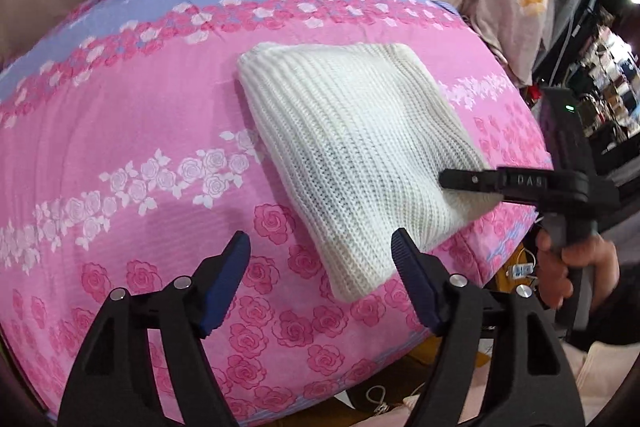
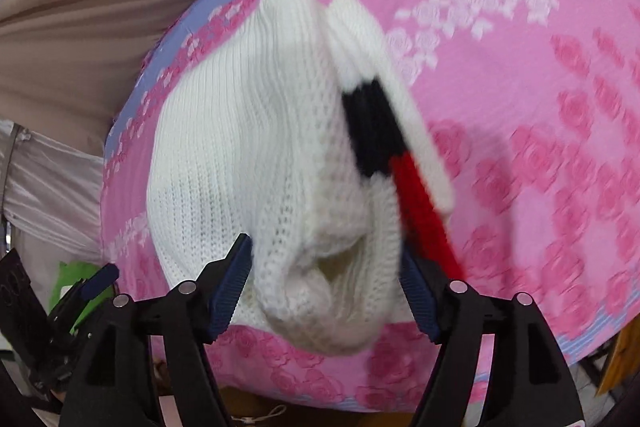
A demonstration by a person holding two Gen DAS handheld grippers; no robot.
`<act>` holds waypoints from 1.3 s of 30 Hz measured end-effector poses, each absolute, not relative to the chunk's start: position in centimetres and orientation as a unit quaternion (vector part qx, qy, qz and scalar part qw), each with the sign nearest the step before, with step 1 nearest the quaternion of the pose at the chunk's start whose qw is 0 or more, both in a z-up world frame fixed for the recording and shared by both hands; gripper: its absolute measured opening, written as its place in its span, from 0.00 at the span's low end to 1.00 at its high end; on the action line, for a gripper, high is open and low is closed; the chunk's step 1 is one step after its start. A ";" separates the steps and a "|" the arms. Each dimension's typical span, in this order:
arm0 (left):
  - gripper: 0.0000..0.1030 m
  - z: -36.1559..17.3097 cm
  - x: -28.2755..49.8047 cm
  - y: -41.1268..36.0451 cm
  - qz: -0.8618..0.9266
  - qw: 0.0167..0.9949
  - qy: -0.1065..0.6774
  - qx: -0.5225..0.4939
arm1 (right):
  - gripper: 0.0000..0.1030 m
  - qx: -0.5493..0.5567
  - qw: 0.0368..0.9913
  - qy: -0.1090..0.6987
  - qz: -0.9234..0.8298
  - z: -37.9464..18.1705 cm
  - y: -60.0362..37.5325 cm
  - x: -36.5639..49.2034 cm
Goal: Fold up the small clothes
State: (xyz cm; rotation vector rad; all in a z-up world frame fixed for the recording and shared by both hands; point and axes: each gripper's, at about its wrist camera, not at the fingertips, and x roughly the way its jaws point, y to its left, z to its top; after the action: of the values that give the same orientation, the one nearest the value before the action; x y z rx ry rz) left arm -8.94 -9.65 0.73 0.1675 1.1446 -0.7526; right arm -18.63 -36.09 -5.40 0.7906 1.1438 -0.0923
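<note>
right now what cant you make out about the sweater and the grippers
- Left wrist view: the right gripper crosses the white knit sweater; whether its fingers pinch the corner is hidden.
- Right wrist view: motion blur smears the black and red stripe.
- Right wrist view: the sweater's underside is hidden by its own folds.

Only 1 piece of text can be read. In the left wrist view, at about 3 o'clock, the right gripper (image 1: 460,181) reaches in from the side, and its black finger carries raised letters reading "DAS" (image 1: 530,181), black on black and faint. The letters sit on the flat upper face of the finger, just behind a small round screw. At about 4 o'clock, below the bed's edge, a small white tag (image 1: 520,270) with blue marks hangs, but its marks are too small to read. The right wrist view is blurred and shows no lettering, numbers or signs.
</note>
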 end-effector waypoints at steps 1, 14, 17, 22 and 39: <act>0.69 0.6 -8.9 -9.7 -0.343 0.770 0.534 0.072 | 0.16 0.363 0.772 0.521 -0.037 -4.9 -35.6 -18.6; 0.69 -0.7 -8.1 -12.7 -0.280 0.780 0.546 0.123 | 0.29 0.244 0.804 0.528 -0.120 -5.5 -36.7 -21.0; 0.69 -0.3 -7.3 -12.8 -0.266 0.783 0.553 0.102 | 0.36 0.244 0.817 0.504 -0.138 -2.7 -37.0 -21.9; 0.69 -0.5 -6.1 -13.4 -0.253 0.782 0.566 0.067 | 0.52 0.250 0.836 0.470 -0.136 0.9 -38.5 -21.4; 0.38 -5.1 1.6 -14.5 -0.275 0.706 0.624 -0.192 | 0.31 0.341 0.795 0.502 -0.021 -5.8 -41.2 -10.9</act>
State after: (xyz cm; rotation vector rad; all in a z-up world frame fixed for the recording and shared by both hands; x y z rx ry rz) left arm 1.60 -14.47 -5.15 -0.4273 1.3877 -0.6104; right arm -10.91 -41.24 -5.83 0.7326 1.0790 -0.0448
